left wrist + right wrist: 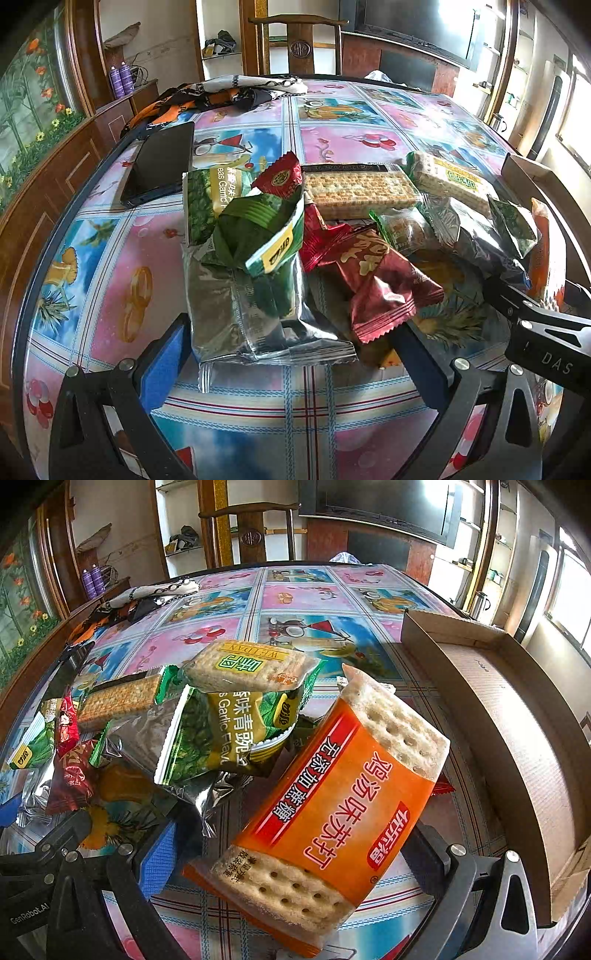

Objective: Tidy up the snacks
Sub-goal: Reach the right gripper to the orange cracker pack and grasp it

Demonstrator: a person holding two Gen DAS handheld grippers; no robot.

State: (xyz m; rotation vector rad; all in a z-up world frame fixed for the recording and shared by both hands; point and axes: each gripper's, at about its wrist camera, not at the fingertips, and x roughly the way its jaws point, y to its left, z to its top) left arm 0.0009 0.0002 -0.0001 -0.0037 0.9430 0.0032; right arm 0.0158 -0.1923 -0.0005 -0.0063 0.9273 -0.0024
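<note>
Snacks lie heaped on our table (110,266) in the left wrist view. Our left gripper (295,354) is spread wide, its blue-padded fingers (162,373) flanking a silver-and-green pea packet (258,295) without pinching it; the packet's near end sits between them. Behind it a second green packet reads "Garlic". We count two dark red packets (376,284), two clear-wrapped cracker packs (358,190), and a black phone (159,164) to the left of the heap. The right gripper's body (546,332) enters from the right, marked "DAS".

From the right wrist view, our right gripper (295,853) stands spread too, and an orange cracker pack (332,805) with red Chinese writing lies tilted between its fingers; whether the pads touch it, we cannot tell. Beyond it lies a green pea bag (229,731) reading "Garlic Flav", and above that a cracker pack labelled "WEIDAN" (251,664). One open cardboard box (498,709) stands just to the right. The left gripper's body reads "GenRobot.AI".
</note>
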